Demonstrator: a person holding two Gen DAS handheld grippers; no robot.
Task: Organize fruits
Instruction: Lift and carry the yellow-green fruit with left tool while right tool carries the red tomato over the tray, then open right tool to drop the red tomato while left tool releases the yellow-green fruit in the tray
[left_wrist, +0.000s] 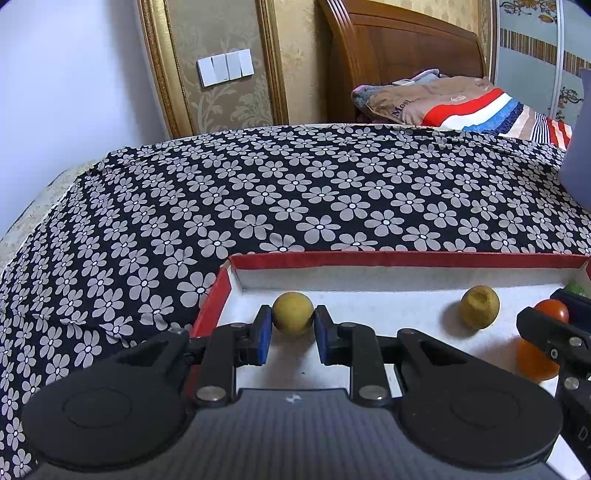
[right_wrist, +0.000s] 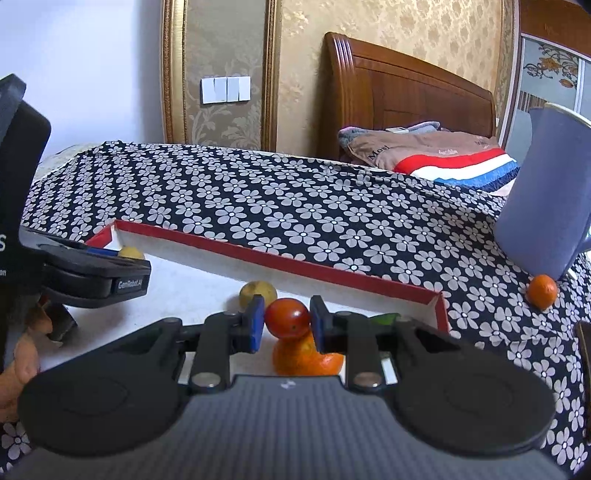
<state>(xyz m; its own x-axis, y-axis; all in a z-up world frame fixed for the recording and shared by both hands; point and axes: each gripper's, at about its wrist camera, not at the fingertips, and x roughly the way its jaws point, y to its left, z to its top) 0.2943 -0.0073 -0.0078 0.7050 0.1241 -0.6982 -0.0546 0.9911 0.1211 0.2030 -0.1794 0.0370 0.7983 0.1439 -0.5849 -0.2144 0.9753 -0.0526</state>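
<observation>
Pillow (right_wrist: 424, 155) reads perhaps "Most"; gripper (right_wrist: 122, 284) "GemiRobot.AI".

Right gripper (right_wrist: 287, 320) is clamped on a red tomato (right_wrist: 287, 319) inside the red-rimmed box (right_wrist: 280, 260). An orange (right_wrist: 301, 357) sits beneath the tomato. A small orange (right_wrist: 541, 291) lies outside the box, beside a blue cup (right_wrist: 539, 199).
</observation>
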